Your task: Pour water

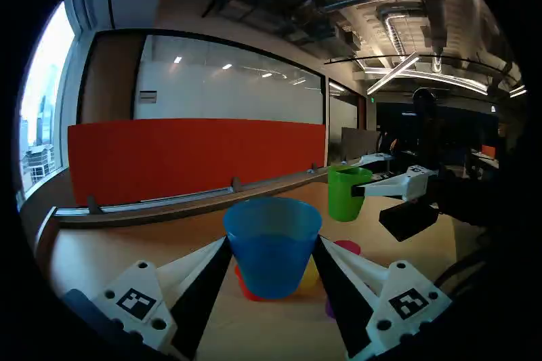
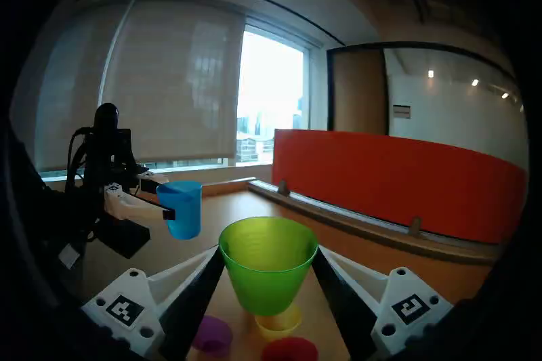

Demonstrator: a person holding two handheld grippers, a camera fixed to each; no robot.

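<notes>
Left gripper (image 1: 272, 242) fingers (image 1: 203, 280) pinching upright blue cup (image 1: 271, 263), right gripper (image 2: 268, 250) fingers (image 2: 196, 293) pinching upright green cup (image 2: 268, 276), both above the worktop (image 1: 122, 246)

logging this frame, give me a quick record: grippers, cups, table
left gripper: shut on blue cup, upright
right gripper: shut on green cup, upright
pour: not begun, held cups apart
table: red cup, yellow cup, purple cup, all small, below the green cup
backdrop: orange divider, window
</notes>
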